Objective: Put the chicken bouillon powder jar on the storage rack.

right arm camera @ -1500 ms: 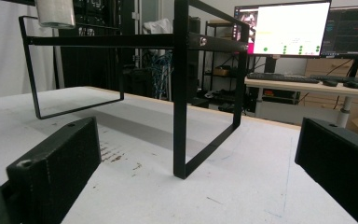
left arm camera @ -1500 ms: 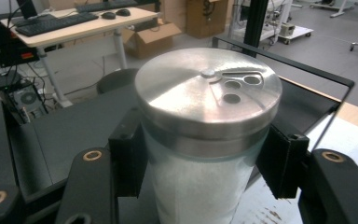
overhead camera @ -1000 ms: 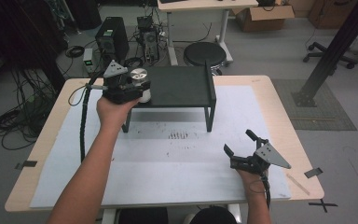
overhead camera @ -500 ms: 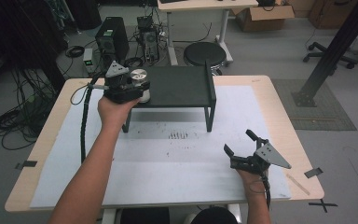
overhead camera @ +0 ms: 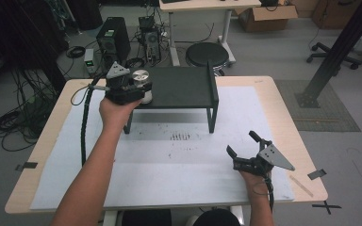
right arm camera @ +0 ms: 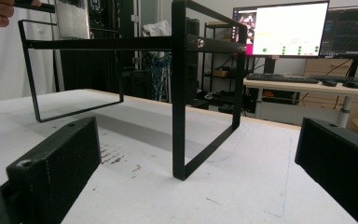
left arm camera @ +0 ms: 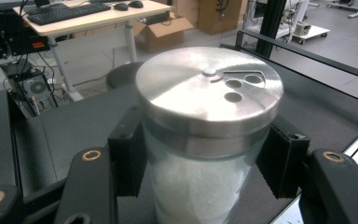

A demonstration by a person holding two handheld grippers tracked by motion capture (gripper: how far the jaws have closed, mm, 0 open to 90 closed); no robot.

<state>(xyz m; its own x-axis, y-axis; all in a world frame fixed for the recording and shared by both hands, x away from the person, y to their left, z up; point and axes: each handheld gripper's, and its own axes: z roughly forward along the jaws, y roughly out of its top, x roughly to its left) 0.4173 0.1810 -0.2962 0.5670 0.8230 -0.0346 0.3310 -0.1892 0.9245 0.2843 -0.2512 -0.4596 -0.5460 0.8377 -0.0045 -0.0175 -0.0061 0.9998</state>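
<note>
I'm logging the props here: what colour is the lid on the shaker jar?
Brushed silver metal; the lid shows best in the left gripper view.

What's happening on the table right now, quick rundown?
Left gripper shut on shaker jar at black shelf top. Right gripper open, low over white paper. Nothing in the way.

A fixed camera is looking down and forward over the whole table (overhead camera: 283, 117). The left gripper camera is sitting very close above the black rack (left arm camera: 88, 121). The right gripper camera is looking low across the table, from farther back, at that same rack.
</note>
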